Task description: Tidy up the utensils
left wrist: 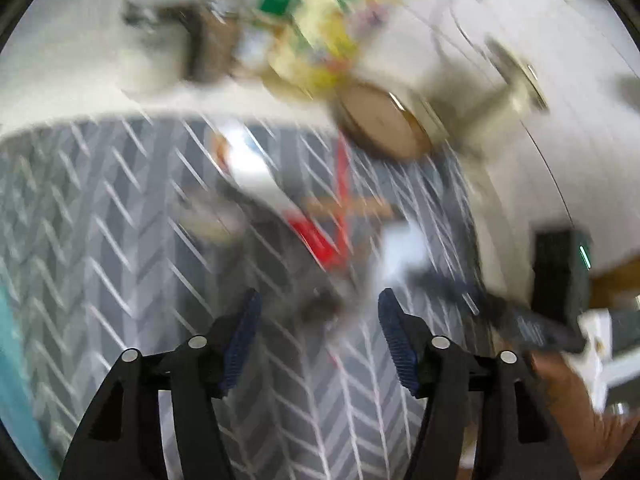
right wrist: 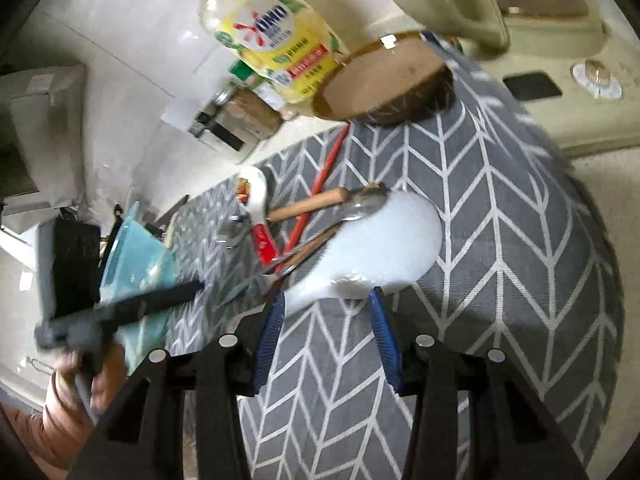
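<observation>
at nine o'clock in the right wrist view we see the left gripper (right wrist: 192,290) above a teal container (right wrist: 140,256); its own blurred view shows its jaws released over the grey patterned cloth (left wrist: 120,240) on the desk. at centre the utensils lie heaped: a white spoon (right wrist: 254,196), a red-handled tool (right wrist: 316,188), a wooden-handled one (right wrist: 308,204). the right gripper (right wrist: 326,308), jaws released, flanks a white ladle (right wrist: 380,236). a wooden bowl (right wrist: 380,80) sits at twelve o'clock.

Both wrist views near shared cloth (right wrist: 500,208)
</observation>
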Motion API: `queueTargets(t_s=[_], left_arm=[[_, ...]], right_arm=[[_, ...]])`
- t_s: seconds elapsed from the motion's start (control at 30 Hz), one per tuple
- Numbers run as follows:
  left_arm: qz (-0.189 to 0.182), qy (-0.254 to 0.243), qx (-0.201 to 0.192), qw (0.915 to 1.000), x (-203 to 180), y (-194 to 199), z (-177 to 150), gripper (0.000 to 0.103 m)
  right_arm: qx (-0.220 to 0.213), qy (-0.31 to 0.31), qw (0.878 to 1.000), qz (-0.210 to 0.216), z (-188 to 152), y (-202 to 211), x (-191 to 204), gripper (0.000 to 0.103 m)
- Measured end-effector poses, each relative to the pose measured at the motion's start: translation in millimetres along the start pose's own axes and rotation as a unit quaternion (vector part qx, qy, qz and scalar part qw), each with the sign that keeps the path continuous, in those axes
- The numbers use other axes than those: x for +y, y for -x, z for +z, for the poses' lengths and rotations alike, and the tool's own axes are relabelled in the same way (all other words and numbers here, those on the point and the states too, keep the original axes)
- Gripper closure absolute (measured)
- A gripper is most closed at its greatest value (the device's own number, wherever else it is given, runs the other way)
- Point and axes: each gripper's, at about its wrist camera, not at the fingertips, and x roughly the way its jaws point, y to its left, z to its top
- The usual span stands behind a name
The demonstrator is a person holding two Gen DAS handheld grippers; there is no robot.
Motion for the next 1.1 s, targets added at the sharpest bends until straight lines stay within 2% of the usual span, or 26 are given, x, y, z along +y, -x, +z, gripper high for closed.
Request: queueTargets(t_s=[0.03,0.13,0.27,0.33,0.4,0.47,0.5,0.53,0.57,0.6,0.77,0.83,0.9,0.97,1.0,1.1], left_arm=[[0.019,0.019,-0.014,0.9995,7,-1,11,0.036],[0.05,0.065,-0.019,0.9965,25,-13,37,0.036],[0.092,0.069,-0.013,0.9933,33,-43,65,0.039],[0.1,0.058,-0.008,0.9933,33,-53,73,0.044],[0.115,0.027,-0.015,0.9929,23,-56,75,0.049],[0.131,-0.014,-0.004,0.9913,6,-61,73,0.055],[0.134,-0.036,-0.002,0.9904,-4,-64,71,0.063],[0.122,-0.064,0.004,0.9904,-16,-68,68,0.068],[0.121,-0.081,0.003,0.9894,-23,-71,68,0.091],[0.104,-0.092,-0.002,0.9903,-32,-69,64,0.095],[0.055,-0.085,0.009,0.9948,-46,-51,52,0.097],[0.054,-0.082,0.015,0.9951,-41,-40,45,0.097],[0.038,-0.057,0.013,0.9976,-25,-23,33,0.097],[0.022,-0.022,0.008,0.9995,-13,-5,26,0.097],[0.016,-0.021,0.007,0.9996,-10,-2,23,0.097],[0.033,-0.029,0.014,0.9989,4,3,11,0.097]], right_arm=[[-0.009,0.001,1.0,0.002,-2,8,1,0.06],[-0.014,-0.002,1.0,-0.004,-5,20,-2,0.06],[-0.007,0.013,1.0,-0.017,-8,26,-1,0.06],[-0.009,0.013,1.0,-0.015,-9,31,-1,0.06],[-0.01,0.017,1.0,-0.011,-10,36,-1,0.06],[-0.013,0.024,1.0,-0.016,-10,37,0,0.06],[-0.012,0.025,0.999,-0.016,-10,36,-1,0.06],[-0.01,0.023,1.0,-0.015,-9,33,-2,0.06],[-0.008,0.021,1.0,-0.017,-8,31,-4,0.06],[-0.008,0.018,1.0,-0.017,-7,29,-5,0.06],[0.002,-0.019,1.0,0.01,-4,14,-15,0.06],[-0.001,-0.024,1.0,-0.007,-5,13,-18,0.06],[-0.01,-0.029,0.999,-0.017,-5,18,-22,0.06],[-0.011,-0.04,0.999,-0.005,-4,19,-27,0.06],[-0.011,-0.044,0.999,-0.001,-3,18,-28,0.06],[-0.031,-0.041,0.999,0.005,0,18,-23,0.06]])
